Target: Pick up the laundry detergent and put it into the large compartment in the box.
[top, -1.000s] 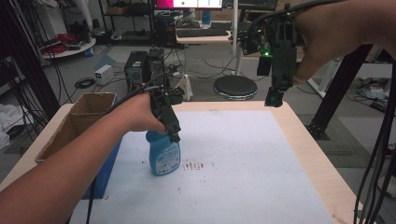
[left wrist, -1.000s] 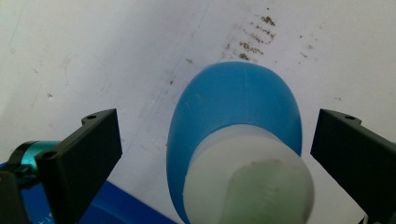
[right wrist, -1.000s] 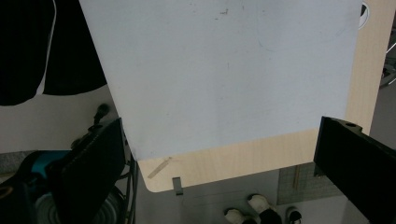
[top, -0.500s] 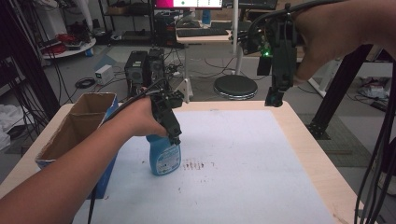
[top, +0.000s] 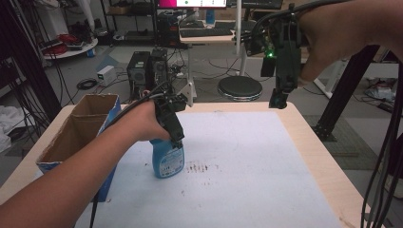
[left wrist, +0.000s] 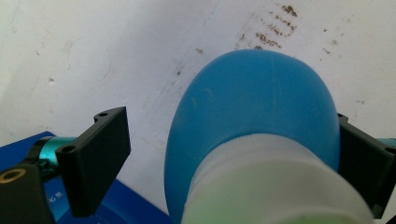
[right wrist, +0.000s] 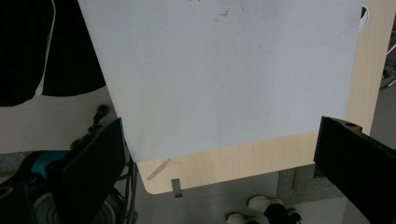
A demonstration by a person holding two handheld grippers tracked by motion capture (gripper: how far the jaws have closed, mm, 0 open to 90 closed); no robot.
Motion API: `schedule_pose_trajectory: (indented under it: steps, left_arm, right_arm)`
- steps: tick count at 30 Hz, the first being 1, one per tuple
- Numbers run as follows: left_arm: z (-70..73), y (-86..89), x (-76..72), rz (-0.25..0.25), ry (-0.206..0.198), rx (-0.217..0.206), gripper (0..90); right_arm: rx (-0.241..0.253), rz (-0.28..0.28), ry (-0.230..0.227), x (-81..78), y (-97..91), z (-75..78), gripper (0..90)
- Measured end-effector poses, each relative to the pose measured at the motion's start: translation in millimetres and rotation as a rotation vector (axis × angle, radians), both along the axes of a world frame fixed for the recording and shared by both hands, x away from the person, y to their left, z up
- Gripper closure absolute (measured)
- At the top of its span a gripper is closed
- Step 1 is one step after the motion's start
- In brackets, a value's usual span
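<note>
While the blue spray bottle (top: 167, 160) stands upright on the white mat (top: 247, 180) at the lower left centre of the high view, the left gripper (top: 177, 140) hangs over its top with the jaws pointing down. In the left gripper view the bottle's blue shoulder and white collar (left wrist: 261, 154) fill the lower centre of the frame, with one black jaw well clear at the lower left and the other close against the bottle at the right edge. The jaws are spread apart, so nothing is grasped yet; whether the right-edge jaw touches the plastic I cannot tell.

Toward the upper right of the high view, the right gripper (top: 278, 100) is held high above the far edge of the table (top: 328, 156), jaws released and holding nothing. Its own view looks down on the mat and the bare wooden corner.

A cardboard box (top: 78, 133) sits at the left of the high view, just beside the bottle and the person's left forearm. Brown specks (top: 198, 167) mark the mat just right of the bottle.

Since the bottle sits off-centre between the jaws, closing from here would likely push it sideways before both jaws bite, and it could tip or skid toward the box. The rounded, smooth shoulder is also a poor seat; a grip there may slide upward and slip off.
</note>
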State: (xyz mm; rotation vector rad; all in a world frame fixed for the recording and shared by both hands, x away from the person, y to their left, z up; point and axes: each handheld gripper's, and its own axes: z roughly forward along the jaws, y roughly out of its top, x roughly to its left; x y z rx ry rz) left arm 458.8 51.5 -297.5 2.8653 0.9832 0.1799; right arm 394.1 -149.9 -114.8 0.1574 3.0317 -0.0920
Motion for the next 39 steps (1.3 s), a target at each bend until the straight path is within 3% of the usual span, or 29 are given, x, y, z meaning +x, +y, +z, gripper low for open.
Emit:
schedule_pose_trajectory:
  steps: [9,17,20,39]
  left_arm:
    - [1.3,-0.2,0.1,-0.002,0.0,-0.018,13.0]
    - [1.7,0.2,0.2,-0.006,0.01,-0.005,19.3]
    - [1.8,0.5,-0.2,-0.005,0.009,-0.024,19.3]
    - [-1.7,-2.3,0.2,-0.002,0.03,-0.005,30.7]
  right_arm:
    - [-0.003,-0.002,0.002,0.3,2.2,-1.0,1.5]
    - [-0.006,-0.001,0.004,-0.6,4.5,-1.7,1.5]
    - [-0.004,0.0,0.003,-0.5,4.4,-1.3,1.5]
    - [-0.005,-0.001,0.0,-1.3,3.5,-0.7,1.5]
